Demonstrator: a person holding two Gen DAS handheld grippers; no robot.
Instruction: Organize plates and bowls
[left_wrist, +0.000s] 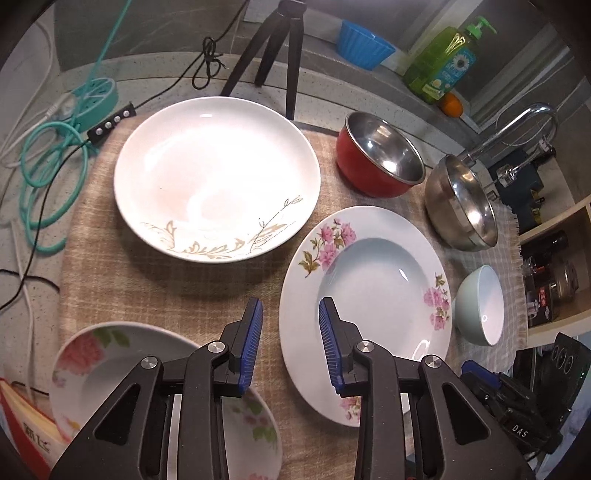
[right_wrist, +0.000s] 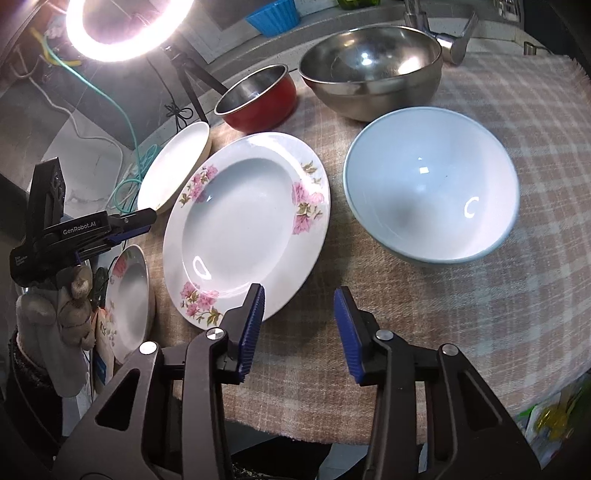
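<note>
On the checked cloth (left_wrist: 155, 280) lie a large white plate with gold leaves (left_wrist: 217, 177), a pink-flowered deep plate (left_wrist: 365, 314), a small flowered plate (left_wrist: 122, 373), a red steel-lined bowl (left_wrist: 380, 155), a big steel bowl (left_wrist: 461, 206) and a pale blue bowl (left_wrist: 480, 306). My left gripper (left_wrist: 291, 341) is open and empty, above the cloth between the small plate and the flowered plate. My right gripper (right_wrist: 300, 326) is open and empty, just in front of the flowered plate (right_wrist: 247, 221) and the pale blue bowl (right_wrist: 432, 184). The left gripper (right_wrist: 125, 229) shows at the far left.
A black tripod (left_wrist: 273, 51), cables (left_wrist: 51, 177) and a blue tub (left_wrist: 364, 44) stand at the back. A soap bottle (left_wrist: 439, 62) and a tap (left_wrist: 517, 125) are at the right. A ring light (right_wrist: 125, 26) glares above. The cloth's front edge (right_wrist: 295, 435) overhangs.
</note>
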